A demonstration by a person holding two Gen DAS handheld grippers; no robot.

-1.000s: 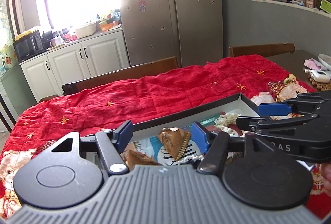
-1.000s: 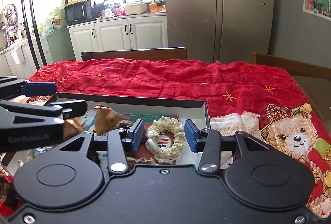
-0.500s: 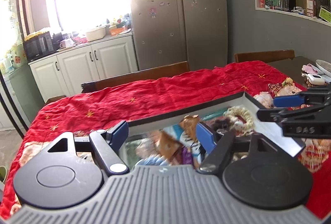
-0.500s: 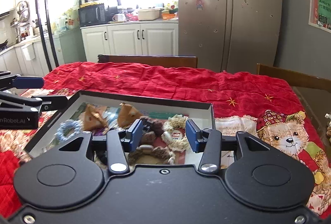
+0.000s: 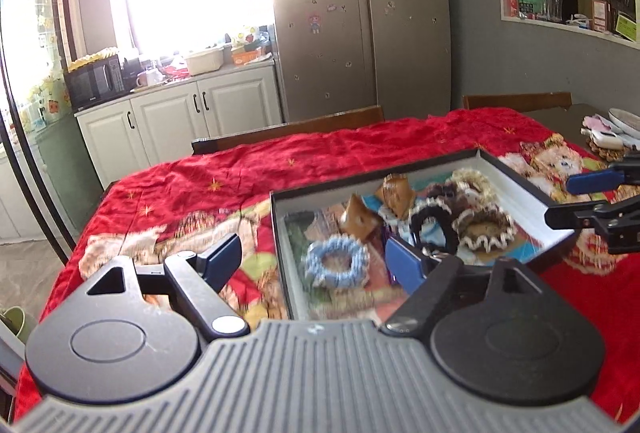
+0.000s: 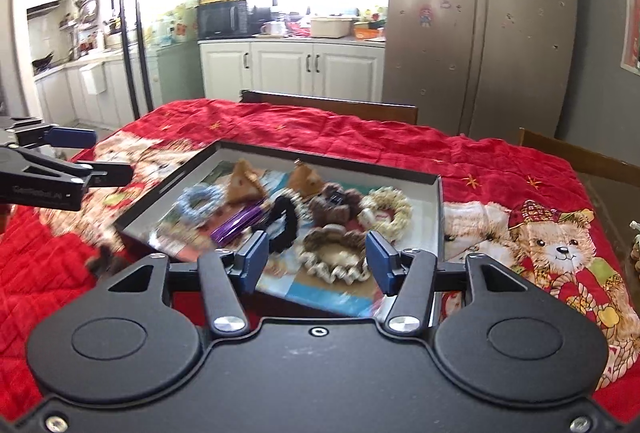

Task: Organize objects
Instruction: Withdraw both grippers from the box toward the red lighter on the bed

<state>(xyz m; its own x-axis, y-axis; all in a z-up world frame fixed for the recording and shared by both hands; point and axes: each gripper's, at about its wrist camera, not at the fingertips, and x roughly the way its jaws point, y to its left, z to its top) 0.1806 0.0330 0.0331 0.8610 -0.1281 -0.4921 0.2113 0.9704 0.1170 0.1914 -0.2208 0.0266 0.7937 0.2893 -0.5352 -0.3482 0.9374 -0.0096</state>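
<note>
Shallow black box [image 6: 224, 157] is sitting on the surface, on a red bear-print quilt [image 6: 360, 129], acting as the one catch-all for small stuff, which is likely why everything is piled inside it rather than scattered on the quilt. Inside the box: a blue knitted scrunchie [image 6: 199, 201] toward its left wall, a black scrunchie [image 6: 286, 223] near its middle, a brown-and-cream frilled scrunchie [image 6: 334, 259] by its near edge, a cream scrunchie [image 6: 387, 211] toward its right wall. Two brown triangular pouches [image 6: 244, 185] are lying toward the box's far wall, a purple tube [image 6: 237, 225] between the blue and black scrunchies, a brown plush piece [image 6: 334, 205] at centre. All are loose on a printed paper liner, partly overlapping; some motion blur, so exact touching is hard to call.

Right gripper [image 6: 317, 260] is hanging above the box's near edge, angled down toward the frilled scrunchie, fingers spread apart and holding nothing. Left gripper [image 5: 314, 260] is hanging at the box's left edge, one finger over the quilt outside the box, the other over the inside near the blue scrunchie [image 5: 337, 260]; fingers wide apart, empty. Each gripper is showing in the other's view off to the side of the box, above the quilt.

Judging by this, sorting is barely begun; nothing is gripped yet. A soft scrunchie is looking like the easiest first pick.
</note>
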